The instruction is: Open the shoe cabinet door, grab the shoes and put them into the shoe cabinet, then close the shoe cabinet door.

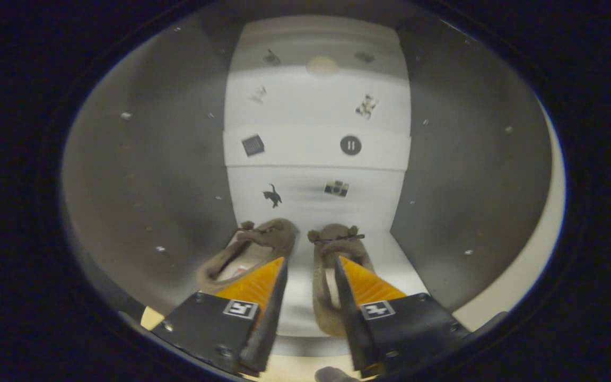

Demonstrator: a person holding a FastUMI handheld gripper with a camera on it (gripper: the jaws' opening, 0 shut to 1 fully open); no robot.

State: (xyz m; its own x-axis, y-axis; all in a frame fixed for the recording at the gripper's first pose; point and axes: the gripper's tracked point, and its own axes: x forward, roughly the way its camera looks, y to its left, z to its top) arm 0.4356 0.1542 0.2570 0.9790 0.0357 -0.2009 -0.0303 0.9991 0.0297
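- My jaws point(311, 276) stood apart with a clear gap between the two fingers, gripping nothing; bare white shelf floor showed through that gap.
- I was looking straight into the open shoe cabinet point(167, 175), its grey side walls flaring out on both sides of me.
- Two brownish slippers sat inside on the cabinet floor point(390, 254), toes pointing toward the back.
- The left slipper point(255, 246) lay angled, its heel swung outward, with my left finger overlapping its opening; I could not tell whether they touched.
- The right slipper point(334, 249) lay nearly straight, my right finger running along its outer side and covering part of it.
- The two toes sat close together with a narrow strip of floor between them.
- The white back panel point(316, 116) rose behind the slippers, dotted with small dark stickers.
- Open floor remained between the toes and the back panel, and to the right of the right slipper.
- The front edge of the cabinet floor ran just under my fingers.
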